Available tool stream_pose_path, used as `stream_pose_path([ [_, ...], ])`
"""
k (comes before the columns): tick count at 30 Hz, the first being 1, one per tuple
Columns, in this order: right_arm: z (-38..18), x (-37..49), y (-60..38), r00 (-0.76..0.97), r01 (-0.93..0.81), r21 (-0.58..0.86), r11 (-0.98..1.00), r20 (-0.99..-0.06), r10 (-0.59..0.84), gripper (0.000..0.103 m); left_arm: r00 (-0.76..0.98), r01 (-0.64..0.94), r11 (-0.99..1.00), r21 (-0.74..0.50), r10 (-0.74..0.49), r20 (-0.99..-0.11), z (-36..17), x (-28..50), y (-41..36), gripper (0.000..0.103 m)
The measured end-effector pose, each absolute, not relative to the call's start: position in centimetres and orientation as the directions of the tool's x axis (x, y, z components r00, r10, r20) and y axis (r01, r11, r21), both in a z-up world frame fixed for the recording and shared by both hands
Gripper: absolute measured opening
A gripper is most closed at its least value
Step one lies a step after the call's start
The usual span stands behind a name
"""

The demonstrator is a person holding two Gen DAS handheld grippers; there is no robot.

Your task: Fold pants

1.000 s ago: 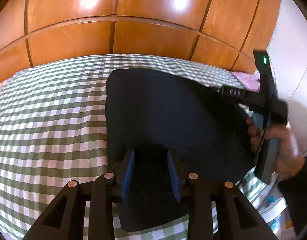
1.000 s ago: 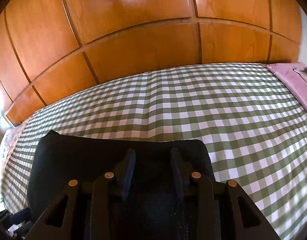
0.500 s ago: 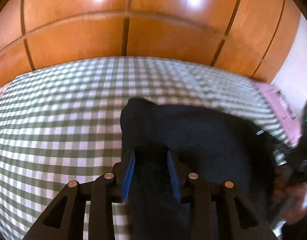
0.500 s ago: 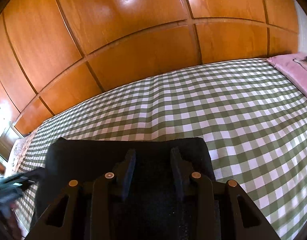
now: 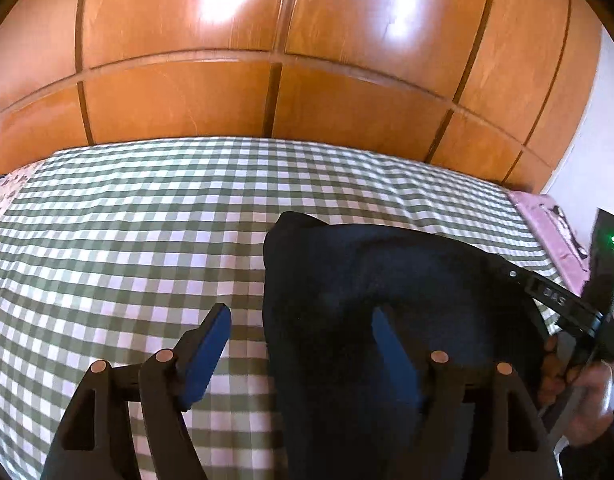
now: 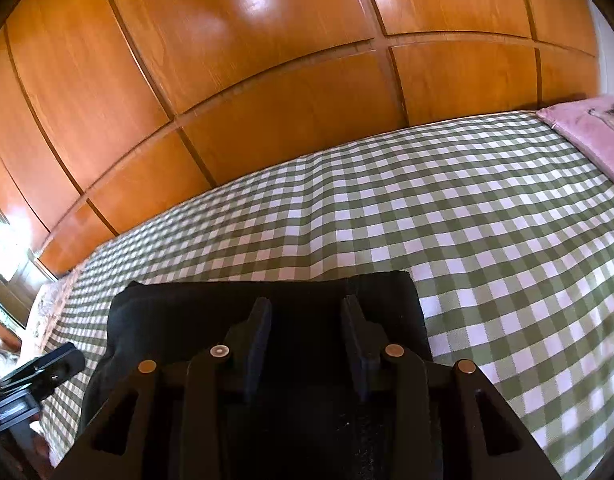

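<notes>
Dark navy cloth, the pants (image 5: 387, 288), is lying folded on a bed (image 5: 127, 220) covered in a green-and-white checked sheet, with a glossy wooden wardrobe (image 5: 267, 60) behind it.

Starting at the left, the left tool (image 5: 303, 340) is opening: a second ago its blue pads were close together with a ridge of the pants between them, and now they are standing wide apart. The left pad (image 5: 211, 340) is hanging over bare checked sheet, clear of the cloth. The right pad is over the pants, though whether it is touching them is not clear. Nothing is being pinched, so this tool is letting the cloth go. The pants are now sitting further right in this view than before, which suggests the tool is pulling back and aside.

Moving right, the right tool (image 6: 307, 332) is staying as it was, its black pads partly closed over the near part of the pants. Dark pads against dark cloth are making it impossible to tell whether they are gripping or only hovering. From the left view, a hand (image 5: 579, 396) is holding this tool at the far right edge.

At the far right, a pink pillow (image 6: 587, 136) is lying at the head of the bed.

This release is probably marking the end of one fold, with the left tool free to smooth or take a new edge.
</notes>
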State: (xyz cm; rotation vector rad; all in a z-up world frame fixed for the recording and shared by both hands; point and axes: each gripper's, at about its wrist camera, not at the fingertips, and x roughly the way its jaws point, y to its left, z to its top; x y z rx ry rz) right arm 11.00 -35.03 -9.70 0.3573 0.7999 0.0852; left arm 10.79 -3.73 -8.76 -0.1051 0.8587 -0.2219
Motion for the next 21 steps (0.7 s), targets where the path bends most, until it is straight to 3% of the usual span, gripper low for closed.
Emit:
stream_pose_path([
  [8,-7.0,8.1,-35.9,0.692,0.023,0.36,0.932,-0.679,0.245,0.064,0.634,0.215,0.962,-0.17,-0.269,-0.725,-8.5,8.7,-3.1,0.082],
  [21,-11.5,3.5,-40.7,0.608,0.102,0.538,0.837,-0.699,0.376,0.068,0.577,0.245,0.944,-0.22,-0.324,-0.749,-10.3,8.4,-2.9,0.082],
])
